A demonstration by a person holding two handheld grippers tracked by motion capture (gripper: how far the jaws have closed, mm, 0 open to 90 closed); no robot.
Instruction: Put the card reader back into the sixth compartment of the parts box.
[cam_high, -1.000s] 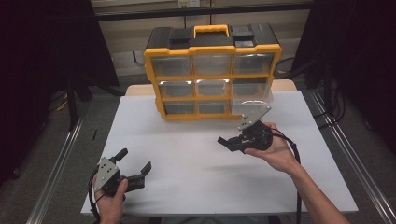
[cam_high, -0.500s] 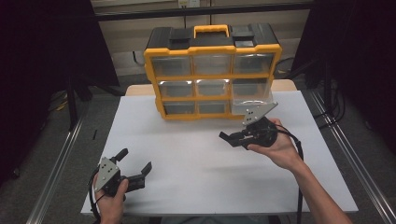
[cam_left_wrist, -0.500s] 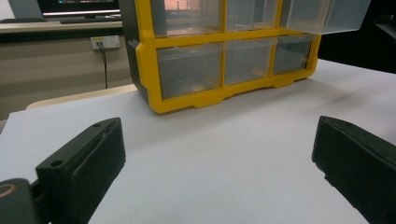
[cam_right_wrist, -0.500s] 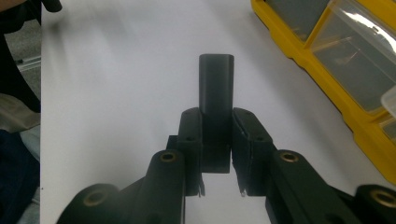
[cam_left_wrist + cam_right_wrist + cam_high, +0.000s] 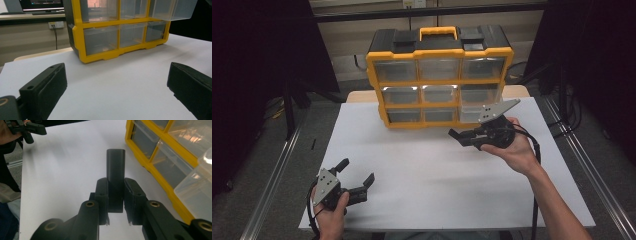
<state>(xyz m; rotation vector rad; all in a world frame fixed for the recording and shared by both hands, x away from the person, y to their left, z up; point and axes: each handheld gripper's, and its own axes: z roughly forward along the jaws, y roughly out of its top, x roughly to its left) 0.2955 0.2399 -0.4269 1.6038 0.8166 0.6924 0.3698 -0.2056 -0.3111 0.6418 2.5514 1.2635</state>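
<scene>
High view: a yellow and black organizer case with clear drawers stands upright at the far edge of the white table, centred. One drawer at its lower right sits pulled out. The right gripper is held above the table just in front of that drawer, jaws pointing left. The left gripper sits at the near left corner, jaws spread wide with nothing between them.

Left gripper view: both jaws stand far apart, only white table between them. The case lies ahead; its protruding drawer shows at upper right.

Right gripper view: the jaws are closed narrowly on a black rectangular block, which projects forward beyond the fingertips. The case runs along the right, with the clear drawer nearest. The left gripper appears at upper left.
</scene>
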